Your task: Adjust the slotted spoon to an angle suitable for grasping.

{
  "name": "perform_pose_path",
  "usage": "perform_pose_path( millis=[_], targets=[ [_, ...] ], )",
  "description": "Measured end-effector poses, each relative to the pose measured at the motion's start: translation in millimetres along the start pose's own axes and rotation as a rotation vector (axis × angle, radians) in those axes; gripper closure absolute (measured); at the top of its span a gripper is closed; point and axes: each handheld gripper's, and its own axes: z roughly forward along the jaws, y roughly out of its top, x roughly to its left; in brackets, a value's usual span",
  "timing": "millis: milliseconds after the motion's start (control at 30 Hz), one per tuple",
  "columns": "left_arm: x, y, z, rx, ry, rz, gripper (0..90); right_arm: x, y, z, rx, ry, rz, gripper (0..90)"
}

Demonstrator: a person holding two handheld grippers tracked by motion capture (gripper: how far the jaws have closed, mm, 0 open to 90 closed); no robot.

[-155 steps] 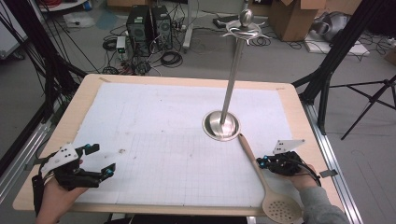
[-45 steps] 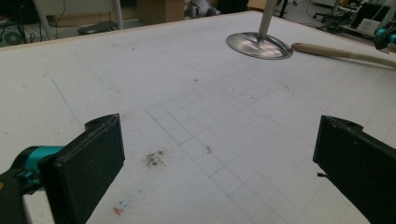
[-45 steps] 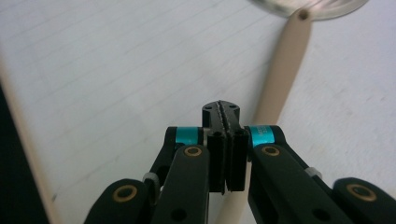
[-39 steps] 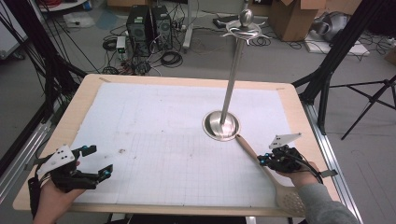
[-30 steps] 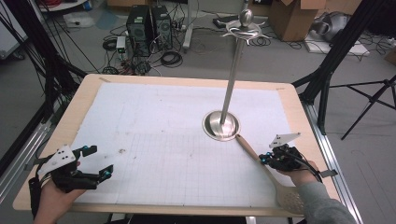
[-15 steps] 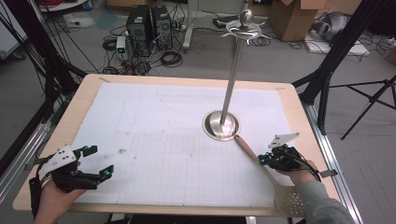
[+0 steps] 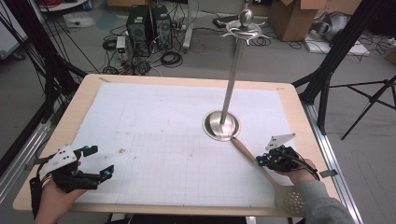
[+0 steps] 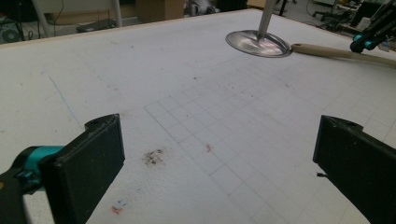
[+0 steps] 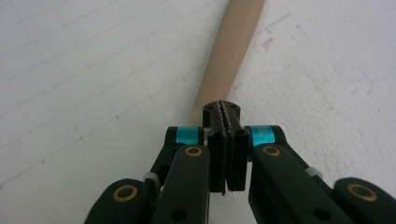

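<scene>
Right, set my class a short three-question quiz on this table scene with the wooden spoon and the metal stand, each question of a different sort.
1. True or false: the left tool has its jaws wide apart with nothing between them.
2. Pick one: the handle tip of the wooden spoon lies nearest to A) the stand's round base, B) the left tool, C) the table's far edge.
3. Fill the gap: the right tool sits over the spoon's handle with its jaws ___.

Key: 1 true; 2 A; 3 shut.
</scene>
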Motion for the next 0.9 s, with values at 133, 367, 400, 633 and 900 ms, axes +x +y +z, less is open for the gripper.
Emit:
perform_pose_path(
  millis=[133,367,400,633,900],
  targets=[
    [-0.1,-0.5,0.6,0.003,0.002,0.001,2.4,4.6,4.3,2.6,0.000,0.034,-0.039,90.0],
    [0.3,-0.3,-0.1,0.003,0.002,-0.001,2.4,10.8,10.2,4.3,-0.001,0.084,-0.087,89.9],
    [0.3,-0.2,-0.2,0.003,0.001,0.000,2.4,11.8,10.9,4.3,0.001,0.088,-0.096,89.9],
    [0.0,-0.3,0.3,0.004,0.002,0.003,2.4,17.1,15.9,5.5,0.003,0.123,-0.157,89.9],
    [0.3,-0.1,-0.4,0.002,0.002,-0.001,2.4,19.5,19.6,6.2,0.009,0.151,-0.207,89.9]
  ],
)
